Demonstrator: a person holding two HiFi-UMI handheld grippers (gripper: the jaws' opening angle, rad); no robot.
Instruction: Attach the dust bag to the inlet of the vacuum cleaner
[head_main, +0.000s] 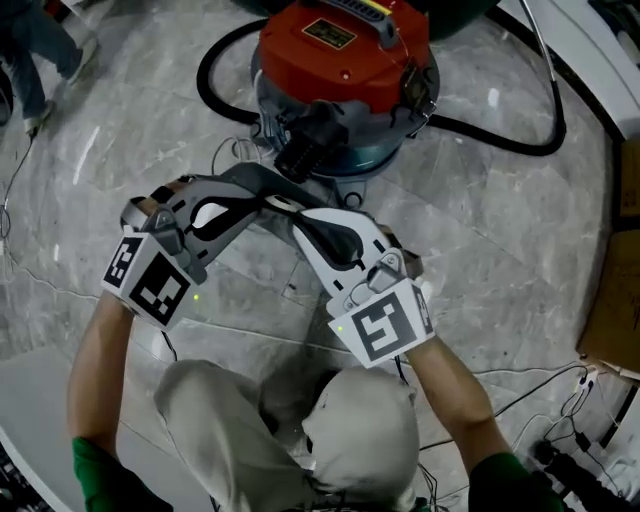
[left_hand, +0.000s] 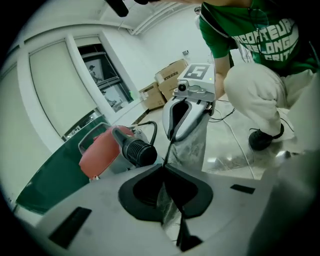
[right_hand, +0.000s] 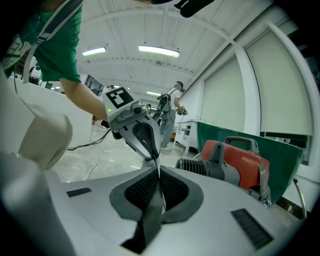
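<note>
Marble floor (head_main: 500, 250) — left gripper (left_hand: 166, 172), right gripper (right_hand: 159, 176) fingers pinch my dust bag (left_hand: 195, 145) near the inlet (head_main: 300, 152); likely limp, light — hold edges.

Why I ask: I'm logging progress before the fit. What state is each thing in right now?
Vacuum cleaner, upright on the floor, lid on.
Inlet, bare, nothing fitted.
Dust bag, gripped from both sides, not yet fitted.
Left tongs, shut on the dust bag.
Right tongs, shut on the dust bag.
</note>
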